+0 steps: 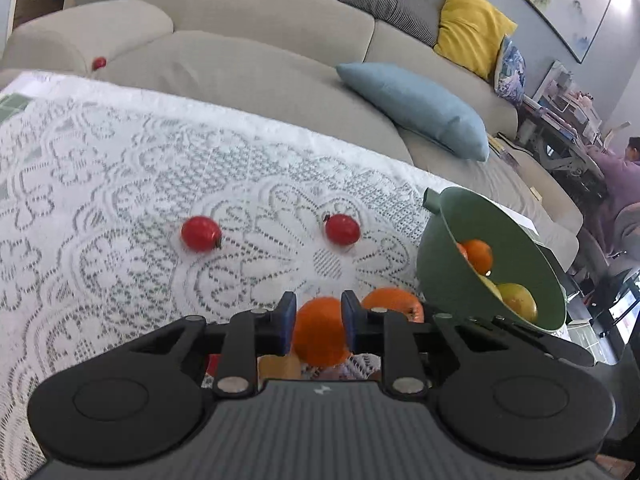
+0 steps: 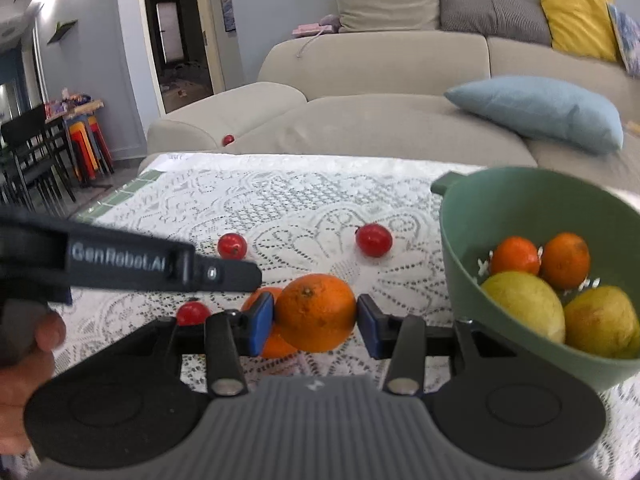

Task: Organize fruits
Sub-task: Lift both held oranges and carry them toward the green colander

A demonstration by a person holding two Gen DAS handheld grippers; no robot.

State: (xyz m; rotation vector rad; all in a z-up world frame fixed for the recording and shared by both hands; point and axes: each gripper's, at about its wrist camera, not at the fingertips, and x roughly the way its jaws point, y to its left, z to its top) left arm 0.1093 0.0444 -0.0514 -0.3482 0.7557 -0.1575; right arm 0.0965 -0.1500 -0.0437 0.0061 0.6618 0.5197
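large round orange (image 2: 316, 312): between blue gripper pads | second orange (image 2: 267, 322): behind-left, touching | green plastic colander bowl (image 2: 460, 240): tilted, holds two tangerines (image 2: 516, 256), two yellow-green pears (image 2: 524, 304) | three small red tomatoes (image 2: 373, 240): loose on lace worktop

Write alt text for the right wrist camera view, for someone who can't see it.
The right tool brackets a large orange with its blue pads on a lace tablecloth, a second orange partly hidden behind it. At right, a green colander holds two small oranges and two yellow-green fruits; three small red fruits lie on the cloth.
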